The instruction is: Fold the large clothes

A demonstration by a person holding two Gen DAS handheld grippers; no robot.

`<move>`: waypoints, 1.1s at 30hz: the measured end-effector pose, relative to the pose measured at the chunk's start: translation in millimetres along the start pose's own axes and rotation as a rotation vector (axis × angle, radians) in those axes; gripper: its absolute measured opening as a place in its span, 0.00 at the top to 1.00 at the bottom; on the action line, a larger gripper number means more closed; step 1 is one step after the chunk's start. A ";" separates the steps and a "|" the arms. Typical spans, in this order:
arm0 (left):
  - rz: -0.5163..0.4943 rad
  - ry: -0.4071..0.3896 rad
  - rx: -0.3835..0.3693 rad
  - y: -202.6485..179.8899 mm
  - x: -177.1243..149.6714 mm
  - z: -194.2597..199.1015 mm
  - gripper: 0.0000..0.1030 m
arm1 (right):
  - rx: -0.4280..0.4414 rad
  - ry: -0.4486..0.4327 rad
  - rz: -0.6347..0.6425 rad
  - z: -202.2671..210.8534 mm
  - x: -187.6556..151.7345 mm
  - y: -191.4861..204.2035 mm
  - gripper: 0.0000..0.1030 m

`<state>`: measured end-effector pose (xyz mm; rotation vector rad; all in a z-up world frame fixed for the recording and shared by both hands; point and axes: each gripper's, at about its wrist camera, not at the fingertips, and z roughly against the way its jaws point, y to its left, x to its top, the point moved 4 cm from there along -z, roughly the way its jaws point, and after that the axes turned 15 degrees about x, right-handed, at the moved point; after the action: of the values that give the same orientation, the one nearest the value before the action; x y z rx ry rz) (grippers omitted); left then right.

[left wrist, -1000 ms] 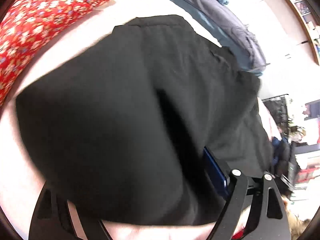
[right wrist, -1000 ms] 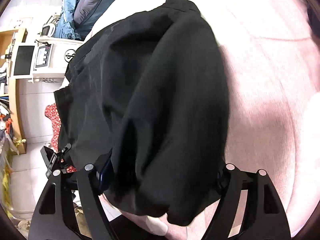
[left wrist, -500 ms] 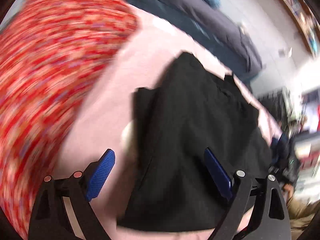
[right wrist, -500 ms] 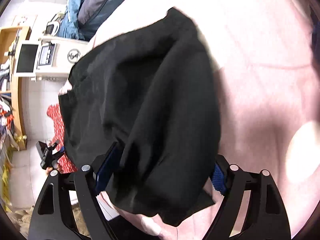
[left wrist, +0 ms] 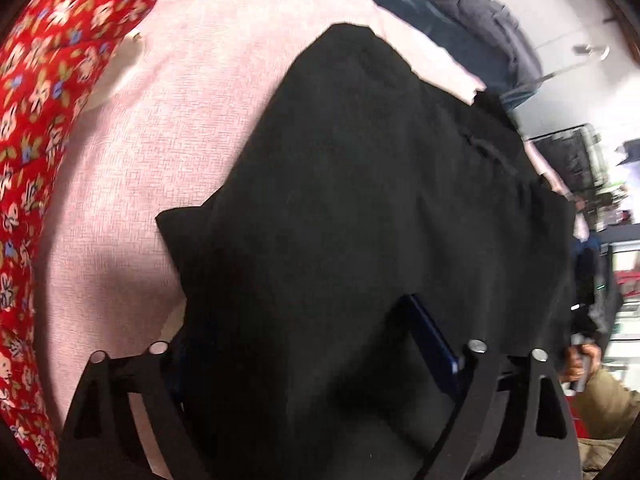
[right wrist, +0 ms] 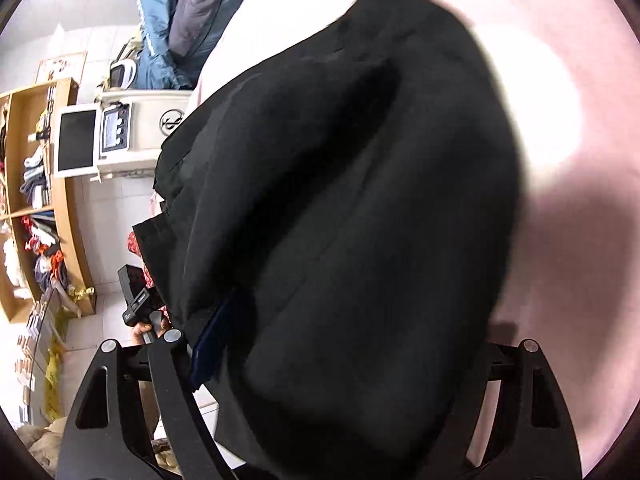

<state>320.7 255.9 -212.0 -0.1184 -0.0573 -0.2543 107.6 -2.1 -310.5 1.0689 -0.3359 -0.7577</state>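
A large black garment point(left wrist: 360, 180) lies in a thick folded bundle on the pink bed sheet point(left wrist: 160, 140). My left gripper point(left wrist: 308, 340) stands wide around its near end and its jaws are closing. Cloth fills the gap and covers the left pad; the blue right pad point(left wrist: 432, 336) rests against it. In the right wrist view the same black garment point(right wrist: 340, 160) bulges between the fingers of my right gripper point(right wrist: 352, 344). Those jaws are closing too, with the blue left pad point(right wrist: 216, 336) pressed into the cloth and the right one hidden.
A red floral quilt point(left wrist: 40, 120) runs along the left of the bed. A dark blue-grey duvet point(left wrist: 460, 12) is heaped at the far end. Past the bed edge stand a white machine point(right wrist: 132, 136) and a wooden shelf point(right wrist: 40, 200). A hand holds the other gripper point(right wrist: 136, 296).
The left gripper swung left with both pads bare over the cloth, then came back so cloth fills its gap again. The right gripper moved closer over the bundle, which stayed between its fingers.
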 end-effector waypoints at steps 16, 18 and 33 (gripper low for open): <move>0.170 -0.257 -0.155 -40.7 -19.6 117.1 0.93 | -0.092 -0.002 0.117 0.5 -22.6 89.7 0.88; 0.182 -0.317 -0.155 -43.0 -25.7 146.3 0.94 | -0.085 0.019 0.165 3.2 -26.2 120.0 0.89; 0.575 -0.748 -0.048 107.4 -201.3 370.9 0.95 | 0.029 0.496 0.890 -140.8 -49.8 465.2 0.90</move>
<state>138.0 454.8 129.5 -0.2668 -0.7497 0.3757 338.4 249.3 39.3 0.9647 -0.3484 0.3064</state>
